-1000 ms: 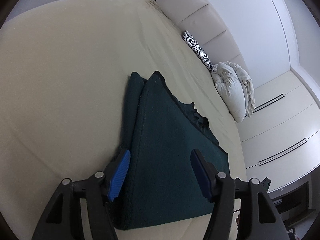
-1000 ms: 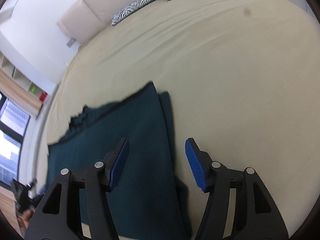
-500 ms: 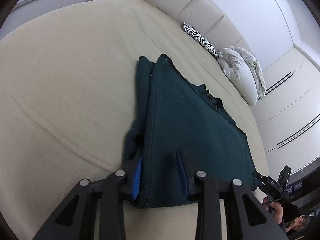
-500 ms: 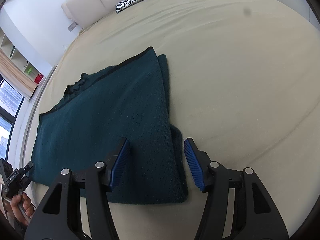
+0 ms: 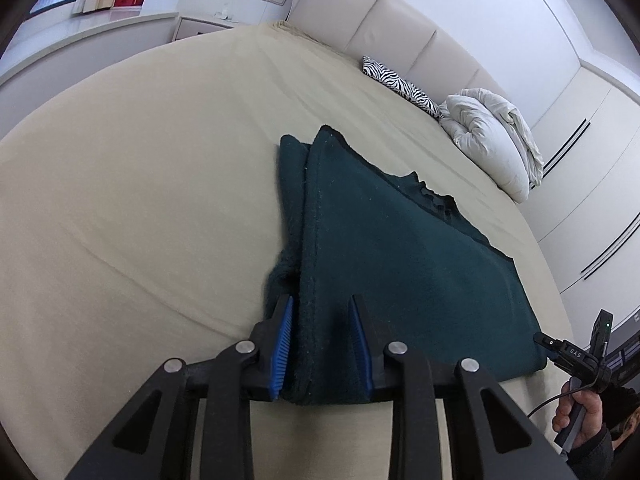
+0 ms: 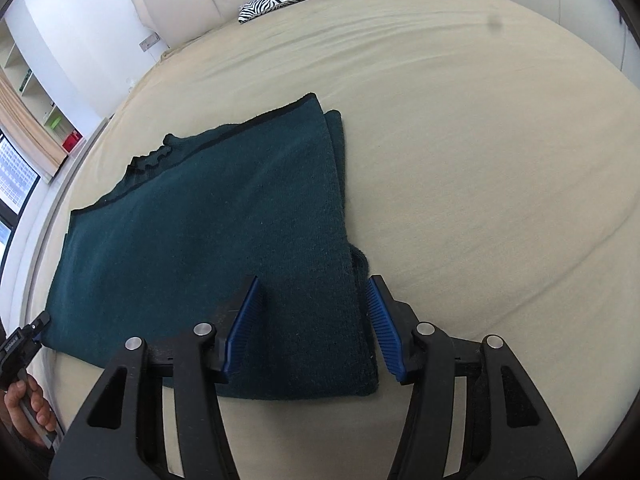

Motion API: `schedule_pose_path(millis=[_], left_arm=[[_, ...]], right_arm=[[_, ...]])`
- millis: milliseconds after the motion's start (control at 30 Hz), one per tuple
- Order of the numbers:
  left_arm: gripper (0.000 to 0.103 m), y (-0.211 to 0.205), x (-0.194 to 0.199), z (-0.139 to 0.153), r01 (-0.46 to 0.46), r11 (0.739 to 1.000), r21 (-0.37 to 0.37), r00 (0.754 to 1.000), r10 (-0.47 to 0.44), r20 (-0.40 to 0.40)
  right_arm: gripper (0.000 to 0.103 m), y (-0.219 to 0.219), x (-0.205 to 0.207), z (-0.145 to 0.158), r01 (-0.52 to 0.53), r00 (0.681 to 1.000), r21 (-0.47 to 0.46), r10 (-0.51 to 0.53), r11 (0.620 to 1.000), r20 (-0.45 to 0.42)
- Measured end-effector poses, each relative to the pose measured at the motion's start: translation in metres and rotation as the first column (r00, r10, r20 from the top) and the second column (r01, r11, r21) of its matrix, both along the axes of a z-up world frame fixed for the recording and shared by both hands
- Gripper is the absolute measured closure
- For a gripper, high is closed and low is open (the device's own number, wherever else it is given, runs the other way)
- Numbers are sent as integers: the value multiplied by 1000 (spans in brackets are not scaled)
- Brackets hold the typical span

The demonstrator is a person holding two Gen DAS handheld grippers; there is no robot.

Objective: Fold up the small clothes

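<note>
Teal knit, already folded at least once, lies flat on a beige bed (image 5: 140,184) toward its near edge.

Left wrist view: the garment (image 5: 400,248) runs away from the camera toward a headboard, with a zebra cushion (image 5: 400,82) and a white duvet (image 5: 492,140) well beyond it. The left gripper (image 5: 320,340) straddles the near left corner, jaws closing, and the cloth bunches between the blue pads (image 5: 283,344), which look pressed into it. Only the top layer may be caught here: a loose roll of fabric bulges just left of the left pad, outside the grip, and could drag or unfold when the corner is lifted.

Right wrist view: the right gripper (image 6: 316,320) straddles the near right corner of the garment (image 6: 208,216), jaws apart and closing. The left pad rests on the cloth; the right pad stands just off the folded edge, not yet touching. If it closes from here it may pinch one layer or slip off the thick edge. With one side gripped and the other not, lifting now would skew the fold.
</note>
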State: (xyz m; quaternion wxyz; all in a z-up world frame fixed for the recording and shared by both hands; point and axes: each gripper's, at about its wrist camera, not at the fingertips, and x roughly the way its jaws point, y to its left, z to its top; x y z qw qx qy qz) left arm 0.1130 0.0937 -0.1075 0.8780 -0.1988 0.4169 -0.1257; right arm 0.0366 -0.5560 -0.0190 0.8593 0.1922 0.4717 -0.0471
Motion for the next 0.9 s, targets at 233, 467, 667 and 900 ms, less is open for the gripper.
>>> schedule_pose_path(millis=[233, 467, 667, 900], left_arm=[[96, 6, 0, -1, -24, 1000, -2, 1000, 24, -3], [96, 13, -17, -6, -48, 999, -14, 999, 47, -18], [96, 16, -23, -21, -59, 998, -34, 997, 58, -46], [96, 17, -27, -23, -65, 997, -34, 997, 63, -50]], right_arm=[[71, 3, 0, -1, -13, 1000, -49, 12, 999, -17], [92, 10, -1, 6, -40, 999, -110, 39, 993, -11], [93, 15, -1, 3, -54, 998, -143, 52, 988, -16], [93, 9, -4, -7, -39, 999, -127, 38, 991, -15]])
